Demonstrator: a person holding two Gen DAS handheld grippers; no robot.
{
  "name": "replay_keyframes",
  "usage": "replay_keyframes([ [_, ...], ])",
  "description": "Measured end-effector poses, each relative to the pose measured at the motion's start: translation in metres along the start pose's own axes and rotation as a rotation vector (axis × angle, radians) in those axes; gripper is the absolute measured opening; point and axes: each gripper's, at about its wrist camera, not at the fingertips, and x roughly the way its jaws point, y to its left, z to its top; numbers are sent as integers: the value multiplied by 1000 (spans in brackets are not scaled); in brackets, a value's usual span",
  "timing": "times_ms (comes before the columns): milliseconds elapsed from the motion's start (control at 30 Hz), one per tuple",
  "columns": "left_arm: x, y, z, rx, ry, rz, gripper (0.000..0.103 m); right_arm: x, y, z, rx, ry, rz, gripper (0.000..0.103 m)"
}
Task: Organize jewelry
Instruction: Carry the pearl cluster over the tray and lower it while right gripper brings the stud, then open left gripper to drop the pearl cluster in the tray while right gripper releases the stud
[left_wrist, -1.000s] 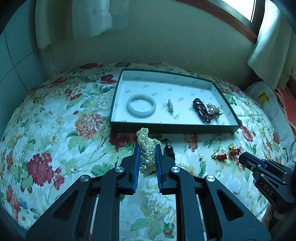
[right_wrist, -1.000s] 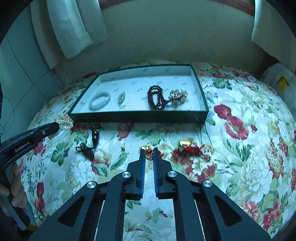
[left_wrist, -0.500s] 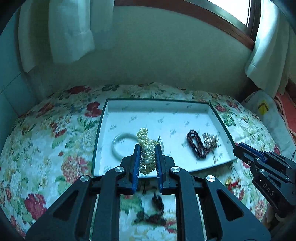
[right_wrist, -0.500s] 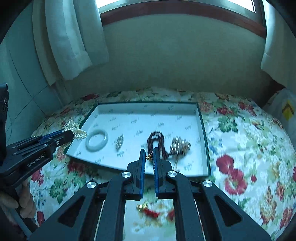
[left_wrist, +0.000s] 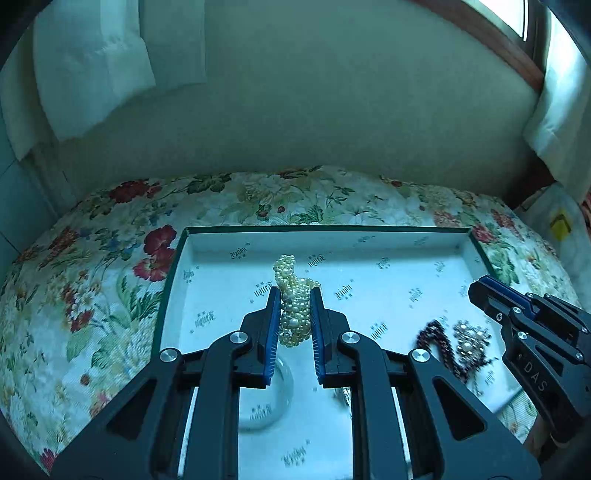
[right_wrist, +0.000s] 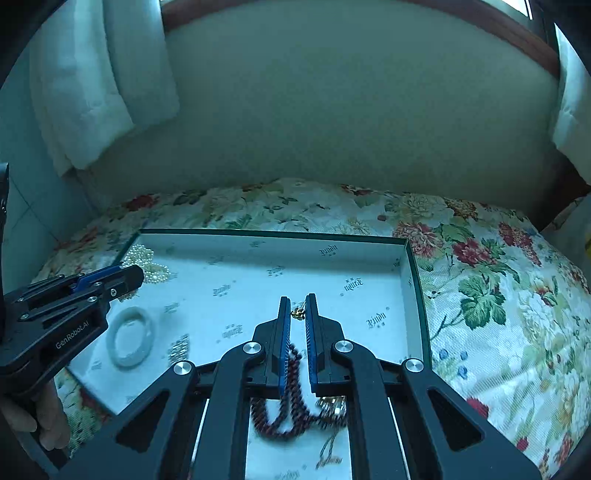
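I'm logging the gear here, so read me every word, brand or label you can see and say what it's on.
"GenRobot.AI": side of the left gripper.
"DAS": side of the right gripper.
Repeated logo printed across the box lining: too small and skewed to read.
Yellow mark on the bag: no readable text.

Bangle (right_wrist: 130, 338) lies left of bead string (right_wrist: 284, 413) in tray (right_wrist: 413, 266).

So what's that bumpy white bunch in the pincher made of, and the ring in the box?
The pearl strand looks like pearls or pearl-like beads: small, round, creamy, softly glossy. Real or imitation can't be told. The bangle looks like jade or milky glass: a smooth, pale, slightly see-through solid ring.
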Motion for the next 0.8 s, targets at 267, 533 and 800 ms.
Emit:
replay_keyframes([
  [267, 43, -3, 2, -5, 84, 10, 16, 44, -9, 2, -4, 83, -17, 8],
  [533, 49, -5, 1, 8, 112, 24, 20, 53, -10, 4, 10, 119, -12, 9],
  [800, 46, -1, 2, -6, 104, 28, 45, 52, -12, 4, 24, 119, -16, 29],
])
